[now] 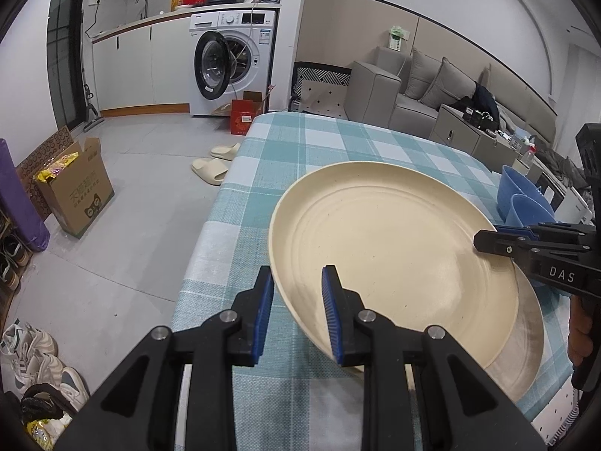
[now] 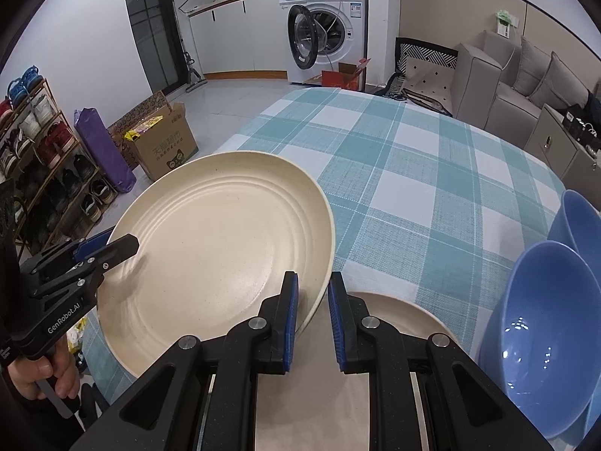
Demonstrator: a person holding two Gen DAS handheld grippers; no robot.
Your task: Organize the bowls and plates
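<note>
A large cream plate hangs tilted above the checked table, held by opposite rims. My left gripper is shut on its near-left rim, one blue pad inside the plate and one outside. In the right wrist view the left gripper shows at the plate's left edge. My right gripper is shut on the right rim and also appears in the left wrist view as the right gripper. A second cream plate lies on the cloth just beneath. Two blue bowls stand to the right.
The table wears a teal and white checked cloth; its far half shows only cloth. On the floor to the left stand a cardboard box, slippers and a shoe rack. A sofa lies beyond the table.
</note>
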